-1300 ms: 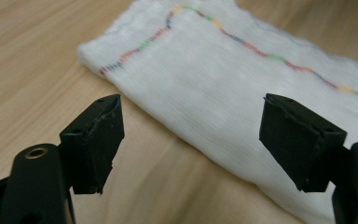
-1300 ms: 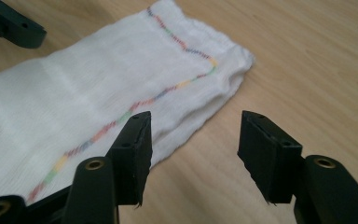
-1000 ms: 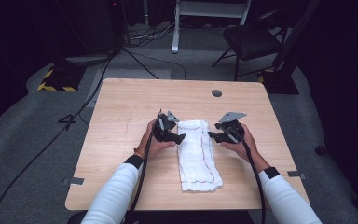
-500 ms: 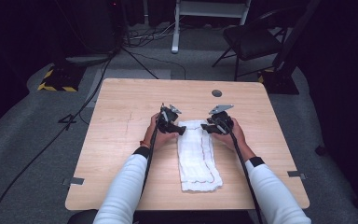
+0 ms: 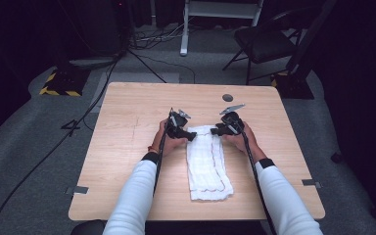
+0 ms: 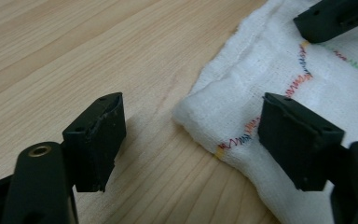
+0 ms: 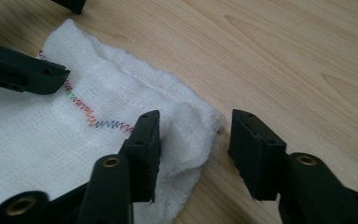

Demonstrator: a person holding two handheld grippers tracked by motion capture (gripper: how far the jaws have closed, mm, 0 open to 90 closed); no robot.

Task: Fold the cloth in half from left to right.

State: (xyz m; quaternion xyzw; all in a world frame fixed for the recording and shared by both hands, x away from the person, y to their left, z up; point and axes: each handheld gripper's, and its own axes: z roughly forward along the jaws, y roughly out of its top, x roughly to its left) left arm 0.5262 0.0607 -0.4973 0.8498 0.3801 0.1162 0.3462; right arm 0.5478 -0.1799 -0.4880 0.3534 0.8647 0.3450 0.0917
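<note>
A white folded towel (image 5: 206,161) with a coloured zigzag stitch lies lengthwise on the wooden table (image 5: 127,147). My left gripper (image 5: 190,135) is open at the towel's far left corner (image 6: 233,98). One jaw rests over bare wood and the other over the cloth, with the gripper's midpoint (image 6: 191,135) at the corner's edge. My right gripper (image 5: 216,131) is at the far right corner (image 7: 191,121). Its jaws have just been closing with that bunched corner between them (image 7: 196,144). The outer pad (image 7: 254,144) still stands clear of the cloth.
A dark round mark (image 5: 227,97) sits near the table's far edge. Beyond the table on the floor are a black chair (image 5: 269,39), a white stand base (image 5: 183,46) and cables (image 5: 142,58). Tape strips (image 5: 80,189) mark the table's sides.
Both hands have moved to the towel's far end, the right one inward and down. The right jaws have narrowed around the corner. The towel lies as before.
</note>
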